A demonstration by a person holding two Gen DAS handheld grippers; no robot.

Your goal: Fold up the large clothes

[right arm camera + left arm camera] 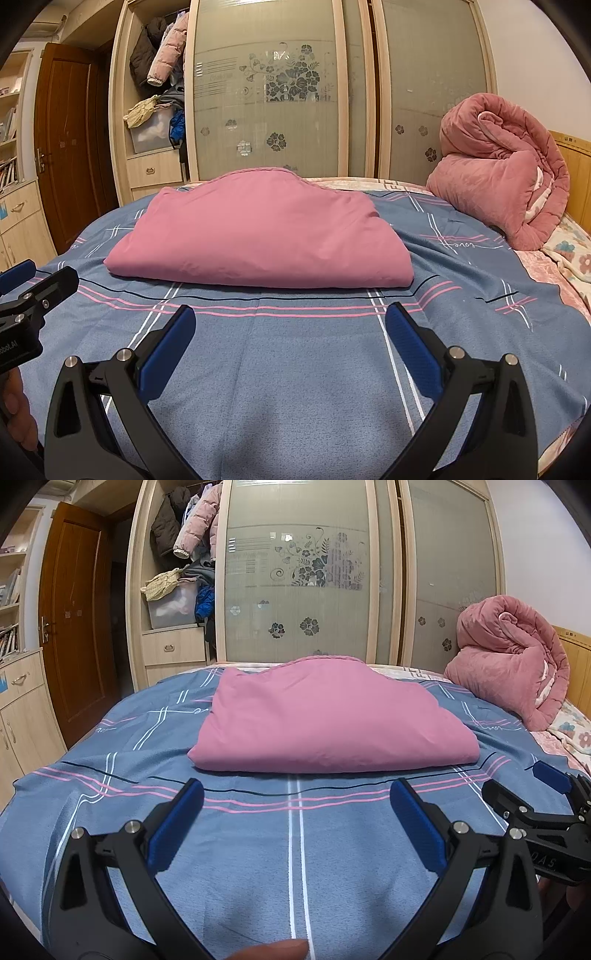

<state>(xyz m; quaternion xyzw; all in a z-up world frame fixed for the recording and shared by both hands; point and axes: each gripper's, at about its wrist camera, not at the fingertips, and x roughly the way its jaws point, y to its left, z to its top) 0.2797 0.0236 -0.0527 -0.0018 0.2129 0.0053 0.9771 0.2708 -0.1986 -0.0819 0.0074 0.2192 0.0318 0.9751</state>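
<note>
Jaws spread wide on both grippers, folded pink garment (332,716) lying ahead, untouched

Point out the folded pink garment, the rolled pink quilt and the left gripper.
folded pink garment (332,720): left wrist view, middle of its top surface.
rolled pink quilt (495,162): right wrist view, middle of the roll.
left gripper (295,794): left wrist view, midway between its fingertips.

"love" in white script is printed on the blue plaid bedsheet (461,244), read inverted at 3 o'clock in the right wrist view. "obot.AI" is seen on the left gripper (22,291) body at 9 o'clock. Other markings are unreadable.
</note>
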